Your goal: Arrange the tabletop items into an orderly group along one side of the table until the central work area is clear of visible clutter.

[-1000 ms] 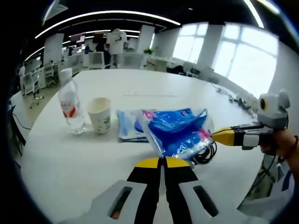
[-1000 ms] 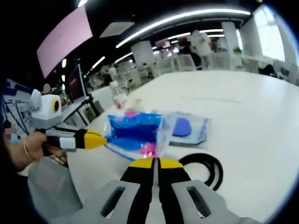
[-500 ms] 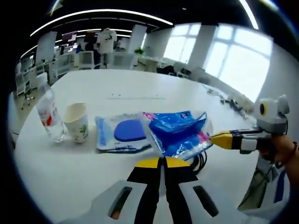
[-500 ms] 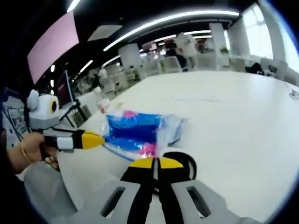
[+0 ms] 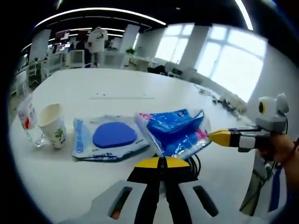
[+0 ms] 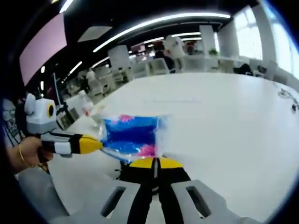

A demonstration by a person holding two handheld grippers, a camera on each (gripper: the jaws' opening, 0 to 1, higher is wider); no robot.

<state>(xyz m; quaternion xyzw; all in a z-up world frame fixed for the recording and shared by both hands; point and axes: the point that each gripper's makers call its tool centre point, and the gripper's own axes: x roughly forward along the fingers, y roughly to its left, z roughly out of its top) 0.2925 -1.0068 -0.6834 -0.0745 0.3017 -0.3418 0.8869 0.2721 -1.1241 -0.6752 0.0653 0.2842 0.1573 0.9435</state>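
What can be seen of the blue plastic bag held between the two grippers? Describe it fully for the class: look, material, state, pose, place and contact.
The blue plastic bag is a clear, crinkly film pouch with blue contents and pink patches. It hangs lifted above the white table, stretched between two closed grippers: the left gripper pinches its lower edge, and the right gripper pinches its side. It looks partly filled and slack. Beside it lies a flat packet; a black cable lies beneath.

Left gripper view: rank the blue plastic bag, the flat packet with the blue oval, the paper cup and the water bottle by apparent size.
1. Flat packet and blue plastic bag: similar; the bag is nearer and lifted, so unranked.
2. Paper cup.
3. Water bottle: smallest, but partly cut off by the edge, so unsure.
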